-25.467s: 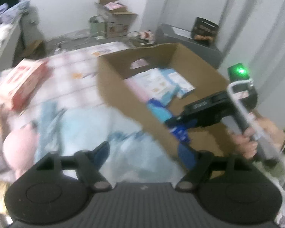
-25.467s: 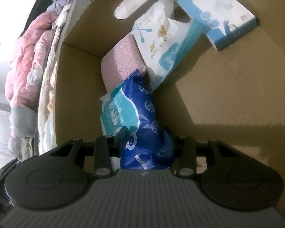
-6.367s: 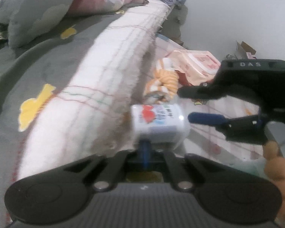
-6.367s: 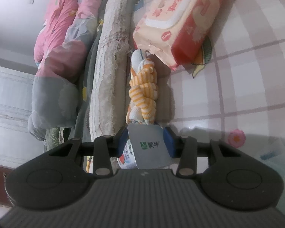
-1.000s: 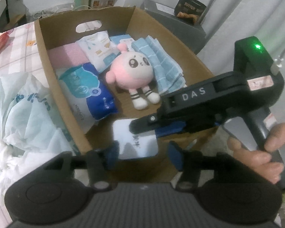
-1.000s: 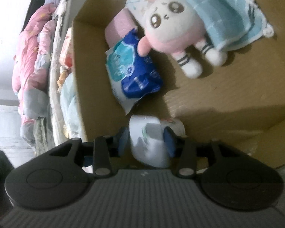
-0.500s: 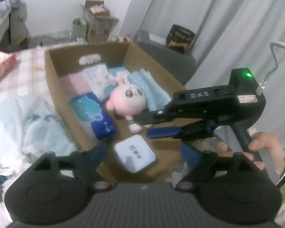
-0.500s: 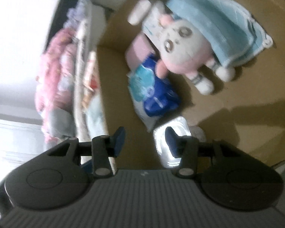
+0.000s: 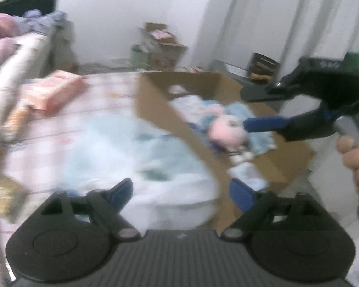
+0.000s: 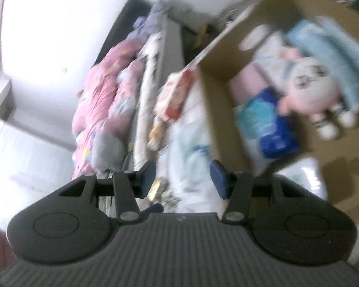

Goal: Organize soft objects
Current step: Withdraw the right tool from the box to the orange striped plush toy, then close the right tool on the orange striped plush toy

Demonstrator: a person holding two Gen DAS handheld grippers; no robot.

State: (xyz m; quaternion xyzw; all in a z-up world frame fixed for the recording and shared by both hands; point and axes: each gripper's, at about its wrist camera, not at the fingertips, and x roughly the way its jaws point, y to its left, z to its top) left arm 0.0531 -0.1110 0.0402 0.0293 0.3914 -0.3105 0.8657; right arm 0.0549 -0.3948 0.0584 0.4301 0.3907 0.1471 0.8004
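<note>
Both motion-blurred. Left hand-held gripper (image 9: 180, 192) spread wide and empty above the pale plastic bag (image 9: 141, 148) on the bed; right hand-held gripper (image 10: 183, 175) opening, nothing between its blue pads. Pink plush doll (image 10: 311, 91), blue towel (image 10: 335, 55) and blue packet (image 10: 268, 124) inside the cardboard box (image 10: 213, 110).

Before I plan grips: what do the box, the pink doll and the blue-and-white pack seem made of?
Box: brown cardboard, matte, with a cut handle slot. Pink doll: plush fabric, probably, with a soft rounded shape. Blue-and-white pack: likely thin plastic film, glossy; blur hides detail.
</note>
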